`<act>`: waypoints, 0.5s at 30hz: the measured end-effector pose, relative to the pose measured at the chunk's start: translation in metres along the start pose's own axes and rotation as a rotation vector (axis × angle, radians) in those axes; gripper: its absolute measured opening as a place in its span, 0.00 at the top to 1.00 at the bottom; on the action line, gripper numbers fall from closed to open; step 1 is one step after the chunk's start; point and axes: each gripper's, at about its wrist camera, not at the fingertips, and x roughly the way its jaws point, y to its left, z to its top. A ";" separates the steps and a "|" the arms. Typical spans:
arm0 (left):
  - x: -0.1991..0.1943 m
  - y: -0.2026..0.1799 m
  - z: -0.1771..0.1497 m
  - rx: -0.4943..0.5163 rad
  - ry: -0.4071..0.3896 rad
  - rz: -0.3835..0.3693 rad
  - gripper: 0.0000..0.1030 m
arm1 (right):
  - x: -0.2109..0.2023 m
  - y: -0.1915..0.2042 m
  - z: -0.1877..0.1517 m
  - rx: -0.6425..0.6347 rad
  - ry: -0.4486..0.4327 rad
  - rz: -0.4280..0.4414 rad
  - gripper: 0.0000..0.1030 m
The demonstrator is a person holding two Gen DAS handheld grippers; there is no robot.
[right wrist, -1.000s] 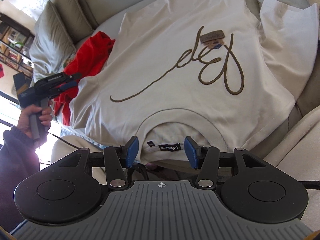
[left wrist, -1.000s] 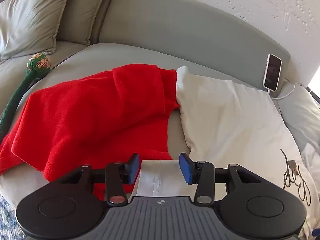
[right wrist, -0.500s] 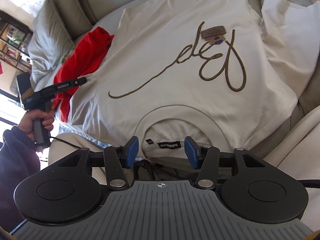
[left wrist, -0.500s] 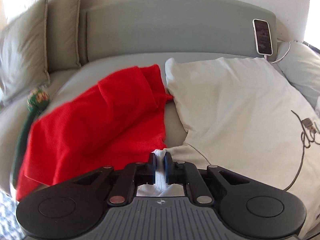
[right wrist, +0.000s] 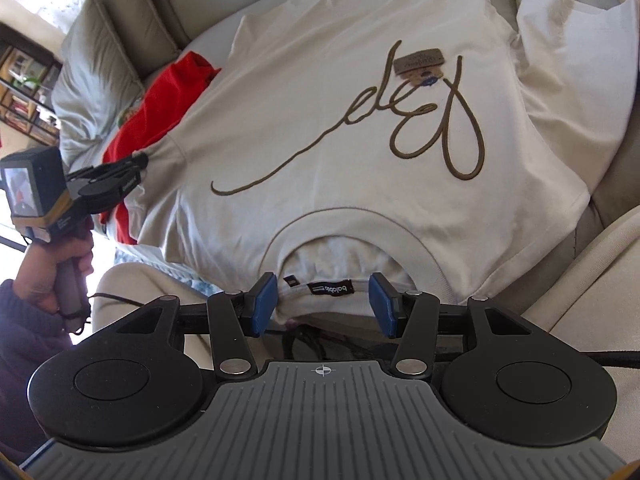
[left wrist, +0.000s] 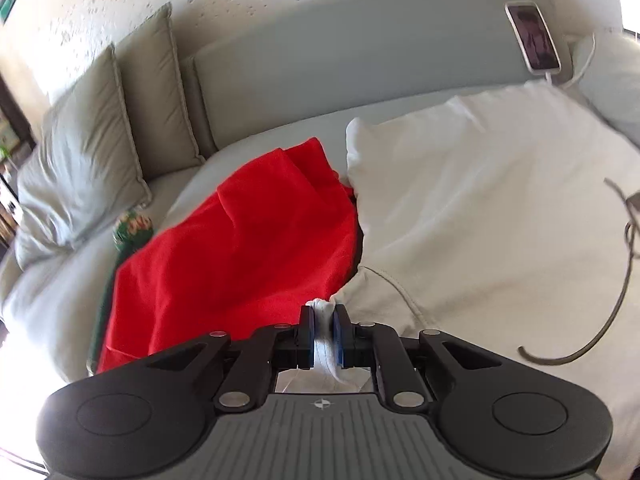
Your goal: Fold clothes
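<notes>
A grey sofa (left wrist: 360, 52) carries everything, its back cushions (left wrist: 100, 152) at the left in both views. Spread flat over its seat is the cream T-shirt (right wrist: 320, 128), collar nearest the right wrist camera; only that view shows its whole front with the brown script lettering (right wrist: 420, 120) and the neck label (right wrist: 331, 289), while the left wrist view catches just a shoulder and a stretch of the lettering. The red garment (left wrist: 240, 248) lies crumpled beside the T-shirt's sleeve, large in the left view, a sliver in the right. A phone (left wrist: 534, 36) leaning on the sofa back shows in the left view alone. The left gripper (left wrist: 323, 330), easing open slightly, pinches a bunched fold of the T-shirt's sleeve edge; the right view shows the hand (right wrist: 56, 276) holding it. The right gripper (right wrist: 323, 306) hovers at the collar, jaws half apart, gripping nothing.
</notes>
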 end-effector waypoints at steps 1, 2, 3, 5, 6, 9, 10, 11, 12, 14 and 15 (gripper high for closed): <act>-0.004 0.008 -0.003 -0.030 -0.031 -0.009 0.89 | 0.000 -0.001 0.000 0.004 0.000 0.000 0.49; -0.008 0.014 -0.005 -0.048 -0.061 -0.008 0.89 | 0.000 -0.002 0.000 0.007 -0.001 0.000 0.49; -0.009 0.017 -0.005 -0.050 -0.083 -0.002 0.91 | 0.001 -0.003 0.000 0.014 0.002 0.001 0.49; -0.009 0.020 -0.003 -0.030 -0.116 0.016 0.92 | 0.004 -0.005 0.000 0.024 0.014 0.006 0.49; -0.007 0.020 0.001 -0.012 -0.128 0.035 0.92 | 0.007 -0.003 -0.001 0.022 0.022 0.008 0.49; 0.008 0.011 0.015 0.067 -0.116 0.126 0.91 | 0.010 0.002 -0.002 -0.002 0.035 0.011 0.49; 0.017 0.007 0.019 0.100 -0.094 0.184 0.93 | 0.010 0.005 -0.003 -0.015 0.035 0.012 0.49; 0.031 0.006 0.021 0.131 -0.050 0.242 0.94 | 0.009 0.006 -0.003 -0.023 0.035 0.012 0.49; 0.045 0.007 0.022 0.154 0.005 0.283 0.92 | 0.008 0.007 -0.004 -0.028 0.033 0.009 0.49; 0.061 0.015 0.022 0.119 0.090 0.286 0.86 | 0.006 0.006 -0.004 -0.023 0.027 0.009 0.49; 0.067 0.021 0.021 0.089 0.128 0.275 0.86 | 0.004 0.005 -0.004 -0.020 0.023 0.009 0.49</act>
